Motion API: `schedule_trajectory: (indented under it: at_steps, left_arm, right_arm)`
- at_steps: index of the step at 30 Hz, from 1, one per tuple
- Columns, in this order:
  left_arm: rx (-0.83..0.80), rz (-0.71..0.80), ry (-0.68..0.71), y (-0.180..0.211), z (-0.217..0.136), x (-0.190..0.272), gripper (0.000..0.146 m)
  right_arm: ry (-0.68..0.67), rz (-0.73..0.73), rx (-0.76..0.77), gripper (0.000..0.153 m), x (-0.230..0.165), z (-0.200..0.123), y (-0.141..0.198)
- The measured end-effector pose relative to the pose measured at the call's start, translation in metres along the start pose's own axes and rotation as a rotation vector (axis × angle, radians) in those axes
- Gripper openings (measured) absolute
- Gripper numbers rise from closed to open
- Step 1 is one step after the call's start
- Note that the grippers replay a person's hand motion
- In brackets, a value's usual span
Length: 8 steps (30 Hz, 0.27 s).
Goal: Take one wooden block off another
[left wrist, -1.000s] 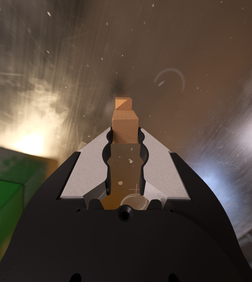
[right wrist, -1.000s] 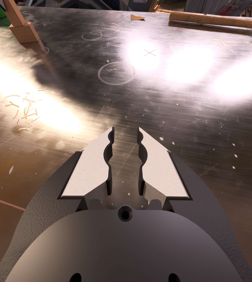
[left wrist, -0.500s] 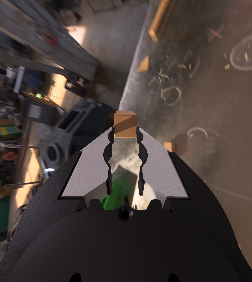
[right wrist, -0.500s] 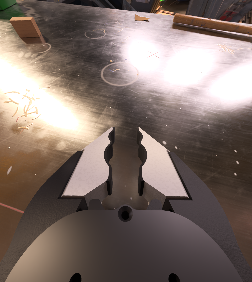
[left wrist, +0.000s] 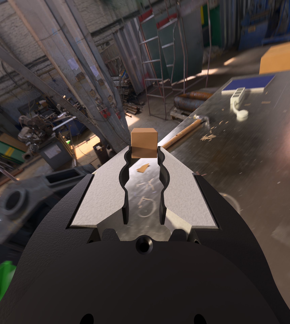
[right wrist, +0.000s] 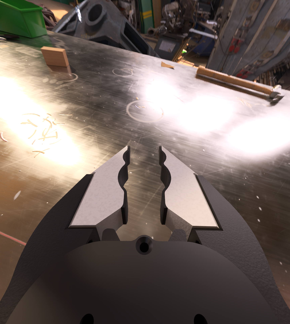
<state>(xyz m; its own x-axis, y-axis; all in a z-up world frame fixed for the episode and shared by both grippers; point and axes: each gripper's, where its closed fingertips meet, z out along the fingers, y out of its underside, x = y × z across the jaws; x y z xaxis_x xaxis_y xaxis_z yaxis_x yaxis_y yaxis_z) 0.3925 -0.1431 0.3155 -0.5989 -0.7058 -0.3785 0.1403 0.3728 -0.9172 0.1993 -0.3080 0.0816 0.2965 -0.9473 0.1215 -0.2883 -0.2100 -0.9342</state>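
My left gripper (left wrist: 144, 149) is shut on a small wooden block (left wrist: 144, 142), pinched at the fingertips and held high above the metal table (left wrist: 246, 175). The other wooden block (right wrist: 55, 56) shows only in the right wrist view, resting alone on the table at the far left. My right gripper (right wrist: 144, 149) is open and empty, hovering over the table's near middle, well apart from that block.
A hammer (right wrist: 237, 83) lies at the far right edge and also shows in the left wrist view (left wrist: 184, 133). A green bin (right wrist: 14, 17) stands at the far left. A white object (left wrist: 238, 103), a blue pad (left wrist: 247, 83) and wood shavings (right wrist: 42, 131) lie on the table.
My left gripper lifted the small block off the other block, rose and swung round to face the table's far edge. The right gripper's view tilted upward; it stays open.
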Motion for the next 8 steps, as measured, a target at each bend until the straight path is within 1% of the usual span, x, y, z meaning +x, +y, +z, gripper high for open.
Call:
schedule_trajectory:
  at_steps: [4,6,8]
  left_arm:
    - [0.054,-0.164,-0.081,0.04,0.007,0.053,0.029]
    - [0.072,-0.235,-0.123,0.06,0.007,0.072,0.029]
    - [0.094,-0.278,-0.136,0.078,0.004,0.089,0.029]
  right_arm:
    - [-0.018,-0.022,0.069,0.037,-0.009,-0.004,-0.012]
    - [-0.005,-0.008,0.127,0.037,-0.01,-0.007,-0.022]
    - [-0.025,0.033,0.192,0.038,-0.013,-0.009,-0.034]
